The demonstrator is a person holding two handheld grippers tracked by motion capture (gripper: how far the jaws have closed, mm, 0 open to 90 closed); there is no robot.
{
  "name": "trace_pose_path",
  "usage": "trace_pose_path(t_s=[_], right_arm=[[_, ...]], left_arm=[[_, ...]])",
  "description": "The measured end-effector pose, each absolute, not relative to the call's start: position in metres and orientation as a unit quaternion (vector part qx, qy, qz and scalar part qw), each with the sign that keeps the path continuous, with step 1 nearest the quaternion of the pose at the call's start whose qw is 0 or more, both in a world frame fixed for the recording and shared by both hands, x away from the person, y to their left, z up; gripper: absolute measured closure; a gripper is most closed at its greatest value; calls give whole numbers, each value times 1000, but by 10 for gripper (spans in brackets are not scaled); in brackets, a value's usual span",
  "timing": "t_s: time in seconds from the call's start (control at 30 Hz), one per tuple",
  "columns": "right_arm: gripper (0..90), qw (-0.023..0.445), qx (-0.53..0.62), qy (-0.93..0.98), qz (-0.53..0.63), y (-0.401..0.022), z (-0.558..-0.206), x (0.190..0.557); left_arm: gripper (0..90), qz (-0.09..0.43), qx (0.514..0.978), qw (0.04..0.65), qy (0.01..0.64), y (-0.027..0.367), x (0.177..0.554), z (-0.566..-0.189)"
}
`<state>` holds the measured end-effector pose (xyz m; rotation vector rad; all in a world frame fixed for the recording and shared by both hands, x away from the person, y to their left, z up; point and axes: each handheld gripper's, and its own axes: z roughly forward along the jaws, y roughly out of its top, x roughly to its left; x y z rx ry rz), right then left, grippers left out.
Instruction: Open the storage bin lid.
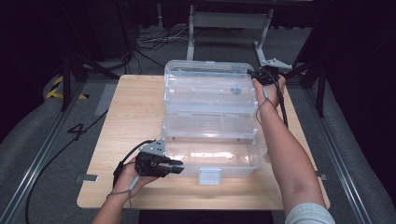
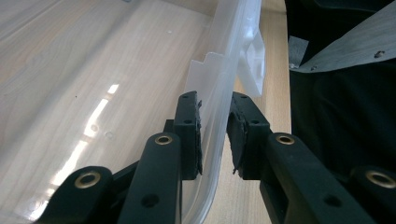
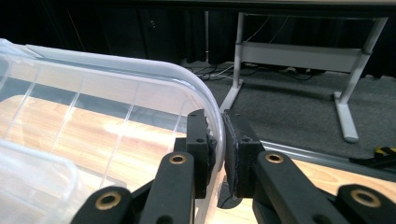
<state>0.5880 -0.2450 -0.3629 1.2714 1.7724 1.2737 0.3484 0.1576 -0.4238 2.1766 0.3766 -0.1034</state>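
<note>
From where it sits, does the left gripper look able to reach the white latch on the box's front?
Probably yes: the left gripper grips the box's front wall, and the latch hangs just along it, nothing between.

Storage box [image 1: 210,126] is clear, colourless plastic with a milky-white rim and a frosted white latch [image 1: 209,176]; the worktop [image 1: 135,116] underneath is pale blond wood with fine straight grain. Both the left gripper [image 1: 175,166] and right gripper [image 1: 256,76] are matt black, with brass-coloured rings at the jaw pivots, dark grey pads, and a grey plate on top of the left one. Floor [image 1: 42,140] is dark grey carpet with a black "4" marked on it and a yellow-and-black hazard stripe [image 1: 58,87] at far left; the frame [image 1: 229,21] behind is light grey metal, and the person's sleeve [image 1: 310,214] is light grey.
</note>
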Motion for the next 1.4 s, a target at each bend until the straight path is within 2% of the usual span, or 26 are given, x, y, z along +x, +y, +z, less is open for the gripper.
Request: trace_pose_path(t_s=[0.27,0.43,1.4], right_arm=[[824,292,484,670,481,-247,-370,593],[830,262,500,665,488,-252,-378,598],[827,239,521,673,468,-252,-398,609]], left_arm=[[748,-43,878,452,154,158,348,-424],[748,-46,878,451,155,158,349,-424],[745,-51,880,444,163,157,349,-423]])
